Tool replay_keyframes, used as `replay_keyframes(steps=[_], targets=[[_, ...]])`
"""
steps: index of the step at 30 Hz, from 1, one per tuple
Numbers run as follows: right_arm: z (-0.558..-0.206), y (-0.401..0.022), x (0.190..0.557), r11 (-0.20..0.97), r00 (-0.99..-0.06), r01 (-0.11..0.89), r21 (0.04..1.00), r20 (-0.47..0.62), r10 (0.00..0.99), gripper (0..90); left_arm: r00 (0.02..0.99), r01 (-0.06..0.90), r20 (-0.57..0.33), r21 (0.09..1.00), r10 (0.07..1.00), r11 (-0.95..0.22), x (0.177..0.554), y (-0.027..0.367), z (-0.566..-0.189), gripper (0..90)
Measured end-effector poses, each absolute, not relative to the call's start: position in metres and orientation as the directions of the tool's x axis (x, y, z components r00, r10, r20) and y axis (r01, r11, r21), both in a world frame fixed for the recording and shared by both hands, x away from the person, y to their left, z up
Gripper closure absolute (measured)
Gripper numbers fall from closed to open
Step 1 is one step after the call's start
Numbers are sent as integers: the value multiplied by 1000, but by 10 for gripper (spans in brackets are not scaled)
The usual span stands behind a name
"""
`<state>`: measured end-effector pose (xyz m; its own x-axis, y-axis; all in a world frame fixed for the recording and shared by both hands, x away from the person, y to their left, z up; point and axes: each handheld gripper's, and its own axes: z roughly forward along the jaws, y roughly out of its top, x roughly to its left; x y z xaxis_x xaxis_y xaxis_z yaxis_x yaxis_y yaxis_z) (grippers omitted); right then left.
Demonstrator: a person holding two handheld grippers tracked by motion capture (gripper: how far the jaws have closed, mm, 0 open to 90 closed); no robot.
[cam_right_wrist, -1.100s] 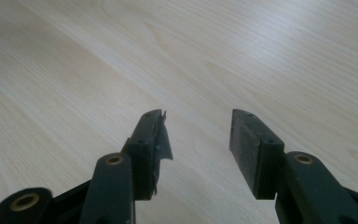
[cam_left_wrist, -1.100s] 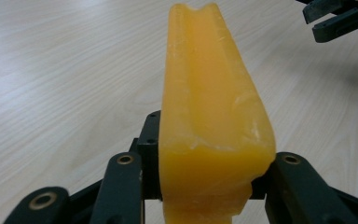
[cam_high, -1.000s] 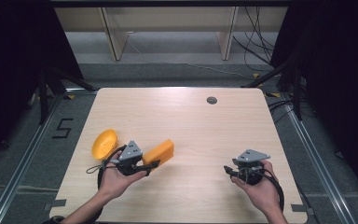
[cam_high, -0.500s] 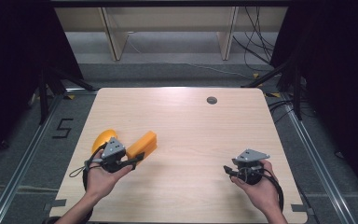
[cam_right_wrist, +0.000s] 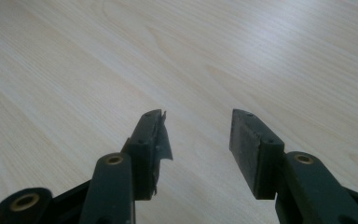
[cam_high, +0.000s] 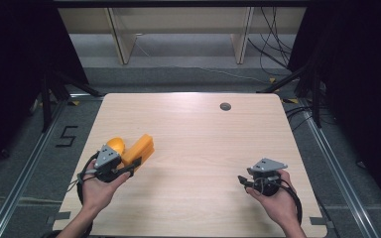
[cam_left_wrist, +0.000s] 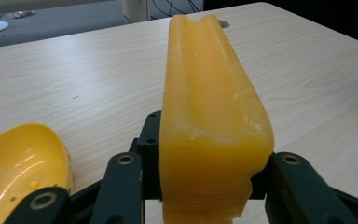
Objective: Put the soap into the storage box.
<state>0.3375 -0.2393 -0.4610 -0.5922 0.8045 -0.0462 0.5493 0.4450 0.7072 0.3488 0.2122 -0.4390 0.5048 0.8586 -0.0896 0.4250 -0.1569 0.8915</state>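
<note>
Left gripper [cam_high: 135, 163] clamped on orange block [cam_high: 140, 148] beside yellow bowl [cam_high: 115, 145] — not yet placed — right gripper [cam_right_wrist: 196, 135] parted, empty

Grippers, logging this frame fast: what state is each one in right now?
Left gripper: shut on the orange block, fingers pressing both its sides.
Right gripper: open, nothing between its fingers, above bare table.

Pale wooden table [cam_high: 193, 148] — yellow bowl [cam_high: 116, 145] near its left edge.
</note>
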Motion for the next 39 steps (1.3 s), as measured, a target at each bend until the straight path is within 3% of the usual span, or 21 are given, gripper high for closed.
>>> replay_keyframes(steps=[16,39], targets=[[-461,-239,338,439,-592,549,711,-40,805,548,417,421,-81,900,905,-114,351,224,-437,602],[-459,-241,337,433,-588,536,725,-47,807,546,150,391,-67,920,986,3,353,259,-444,602]])
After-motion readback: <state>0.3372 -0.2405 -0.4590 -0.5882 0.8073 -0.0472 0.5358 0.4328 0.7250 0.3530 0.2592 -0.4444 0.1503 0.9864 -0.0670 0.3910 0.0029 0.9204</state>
